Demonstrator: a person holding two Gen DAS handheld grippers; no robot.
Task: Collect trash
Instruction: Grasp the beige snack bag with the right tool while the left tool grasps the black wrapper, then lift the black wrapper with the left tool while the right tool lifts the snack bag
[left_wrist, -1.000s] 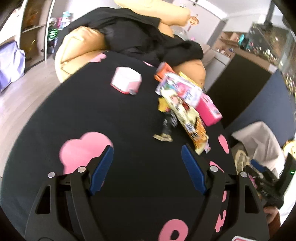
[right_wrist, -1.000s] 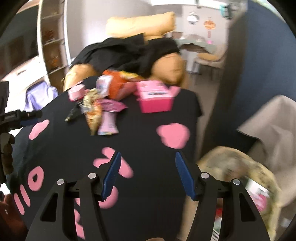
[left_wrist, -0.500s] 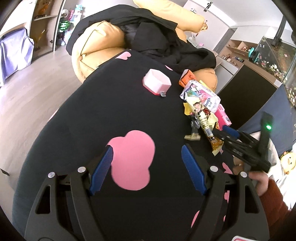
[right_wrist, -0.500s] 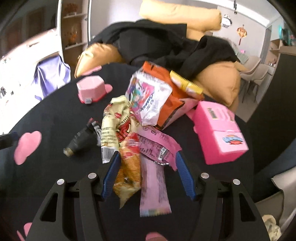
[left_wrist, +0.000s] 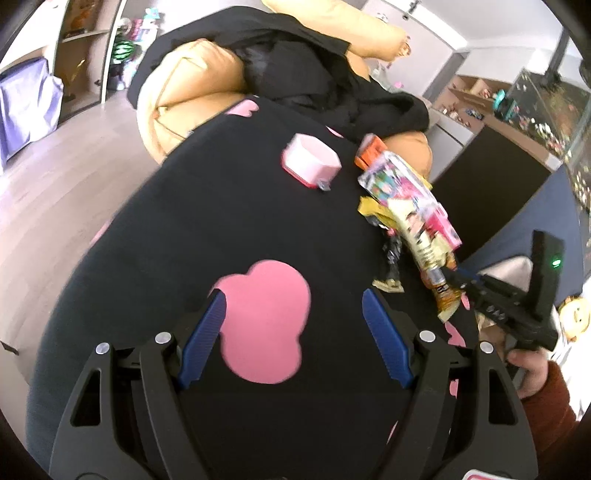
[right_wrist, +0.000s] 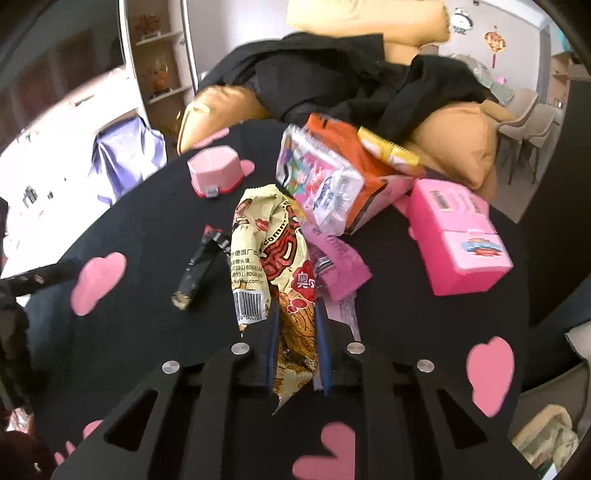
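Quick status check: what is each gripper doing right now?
Left gripper: open, holding nothing, over the black cloth.
Right gripper: jaws closing on the yellow snack wrapper between them.

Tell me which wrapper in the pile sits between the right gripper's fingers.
The cream-and-red noodle wrapper, its lower end between the closing right gripper. The pink wrapper lies beside it, outside.

Pale wood floor (left_wrist: 55, 177), open shelving (left_wrist: 85, 55), tan cushions (right_wrist: 461, 140) behind.

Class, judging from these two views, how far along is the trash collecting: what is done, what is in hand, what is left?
Done: nothing visibly collected. In hand: the right gripper is closing on the yellow noodle wrapper. Left: the pink wrapper, orange packet, clear packet and dark wrapper on the table. The left gripper is open, empty.
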